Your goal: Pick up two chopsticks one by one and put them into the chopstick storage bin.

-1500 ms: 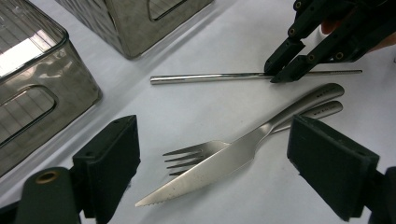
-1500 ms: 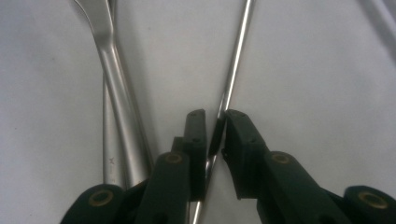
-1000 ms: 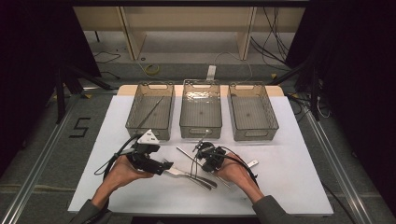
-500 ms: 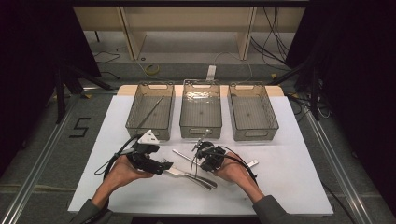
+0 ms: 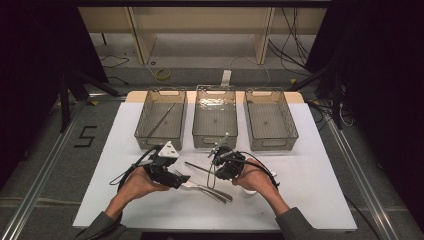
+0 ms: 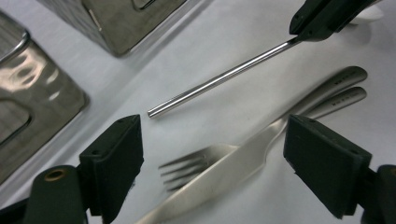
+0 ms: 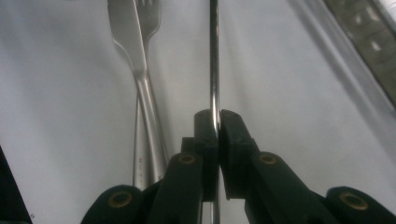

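Thin shiny metal straw [image 7: 214, 56] runs up the middle of the right gripper view, clamped near one end between the closed pads of the right gripper [image 7: 216, 122]. Left gripper [image 6: 212, 154], released wide, stands in the lower frame over a steel fork [image 6: 196, 165] and knife [image 6: 243, 161]. Handle engravings are unreadable; a black "5" [image 5: 85, 136] marks the floor.

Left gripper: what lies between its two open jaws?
In the left gripper view, a knife lying over a fork sits between the left gripper jaws, untouched.
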